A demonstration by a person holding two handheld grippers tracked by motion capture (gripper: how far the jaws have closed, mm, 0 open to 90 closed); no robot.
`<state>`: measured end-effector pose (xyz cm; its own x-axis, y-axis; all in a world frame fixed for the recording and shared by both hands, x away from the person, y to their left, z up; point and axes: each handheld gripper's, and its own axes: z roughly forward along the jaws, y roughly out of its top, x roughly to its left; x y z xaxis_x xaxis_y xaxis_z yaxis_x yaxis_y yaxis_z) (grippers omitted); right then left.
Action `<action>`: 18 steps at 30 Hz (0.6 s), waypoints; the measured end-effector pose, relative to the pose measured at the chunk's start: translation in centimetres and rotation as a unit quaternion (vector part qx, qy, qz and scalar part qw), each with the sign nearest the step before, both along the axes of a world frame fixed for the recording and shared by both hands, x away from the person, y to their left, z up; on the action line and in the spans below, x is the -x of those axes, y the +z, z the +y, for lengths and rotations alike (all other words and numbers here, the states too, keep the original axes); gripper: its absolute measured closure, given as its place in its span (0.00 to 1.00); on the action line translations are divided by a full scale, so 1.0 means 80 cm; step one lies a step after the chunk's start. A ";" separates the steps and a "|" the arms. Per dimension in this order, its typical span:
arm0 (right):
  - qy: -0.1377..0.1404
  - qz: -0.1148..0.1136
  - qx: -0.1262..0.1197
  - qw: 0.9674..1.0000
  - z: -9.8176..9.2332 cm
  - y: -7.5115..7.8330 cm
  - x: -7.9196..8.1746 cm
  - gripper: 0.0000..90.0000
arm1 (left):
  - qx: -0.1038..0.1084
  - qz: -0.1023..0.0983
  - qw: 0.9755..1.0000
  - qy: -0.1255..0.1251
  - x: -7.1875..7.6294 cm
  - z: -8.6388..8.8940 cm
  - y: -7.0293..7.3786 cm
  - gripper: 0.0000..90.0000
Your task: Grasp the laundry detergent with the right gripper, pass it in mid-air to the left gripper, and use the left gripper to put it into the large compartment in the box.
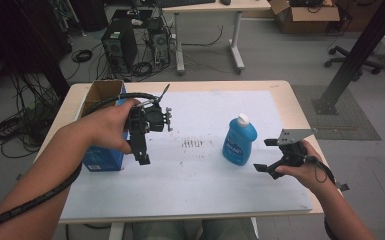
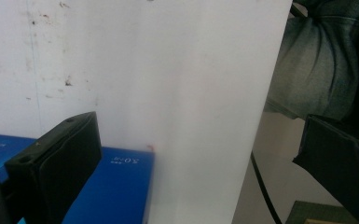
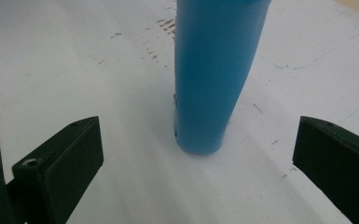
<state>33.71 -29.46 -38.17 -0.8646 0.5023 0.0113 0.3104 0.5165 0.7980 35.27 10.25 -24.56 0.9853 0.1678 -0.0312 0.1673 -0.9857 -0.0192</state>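
Observation:
A blue bottle (image 1: 239, 140) with a white cap stands upright on the white sheet (image 1: 195, 170), right of the middle. My right gripper (image 1: 264, 155) is just right of it, low over the sheet, open and pointing at it. In the right gripper view the bottle (image 3: 214, 74) stands a short way ahead of the gripper (image 3: 196, 172), whose jaws are spread wide and touch nothing. My left gripper (image 1: 142, 159) is held above the sheet's left part, angled down and back toward the person. It (image 2: 198, 177) is open and holds nothing.
A blue carton (image 1: 102, 157) with an open top stands at the table's left edge, beside the left hand; its blue face (image 2: 116, 191) lies behind the left jaw. The person's trouser leg (image 2: 317, 70) is past the table's near edge. Desks, computers and cables stand on the floor beyond.

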 end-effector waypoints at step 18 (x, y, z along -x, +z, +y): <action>-0.021 0.000 -0.059 0.998 0.006 -0.029 -0.010 0.01 | -0.001 0.000 1.000 -0.001 0.002 -0.002 0.001 0.00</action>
